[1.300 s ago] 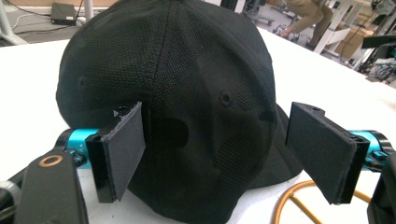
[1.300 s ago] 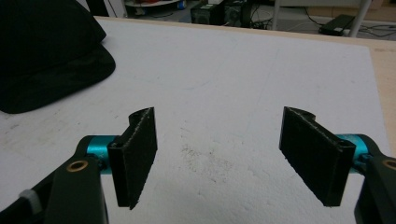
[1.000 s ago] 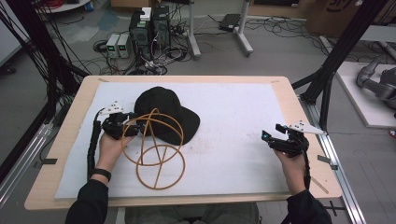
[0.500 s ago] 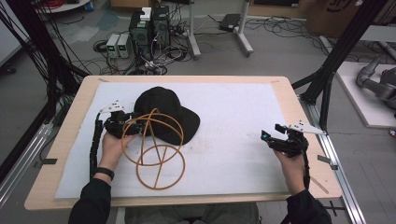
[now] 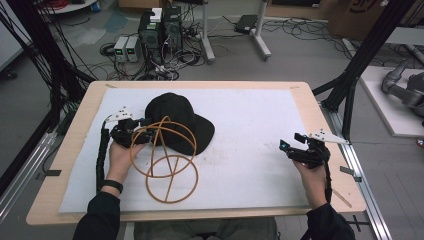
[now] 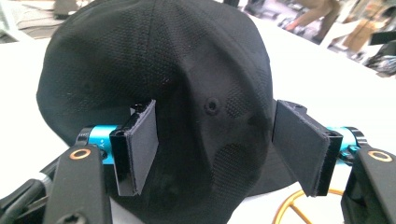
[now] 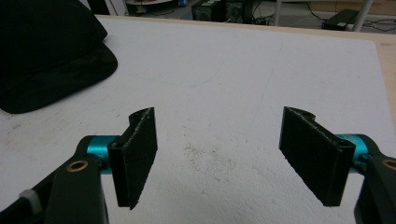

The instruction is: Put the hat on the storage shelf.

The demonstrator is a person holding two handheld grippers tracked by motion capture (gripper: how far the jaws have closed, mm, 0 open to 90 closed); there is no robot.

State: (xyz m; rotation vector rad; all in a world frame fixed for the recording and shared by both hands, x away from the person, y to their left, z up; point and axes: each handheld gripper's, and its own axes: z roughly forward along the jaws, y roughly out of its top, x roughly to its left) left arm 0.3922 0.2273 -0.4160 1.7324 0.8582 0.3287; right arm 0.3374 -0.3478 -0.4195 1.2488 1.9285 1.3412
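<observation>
Left claw (image 6: 212, 149): jaws apart, straddling rear of black cap (image 6: 154, 84), not yet clamped; grasp judged just beginning.
Wire frame (image 5: 165, 157): orange hoops, standing just in front of cap, overlapping its near side; cap not on it yet.
Right claw (image 7: 217, 154): jaws apart, empty, idle near right edge, well apart from cap.
Desk (image 5: 320, 107): wood, white mat on top, faint scuffs.
Beyond: grey floor, cables, power boxes, black frame posts.
</observation>
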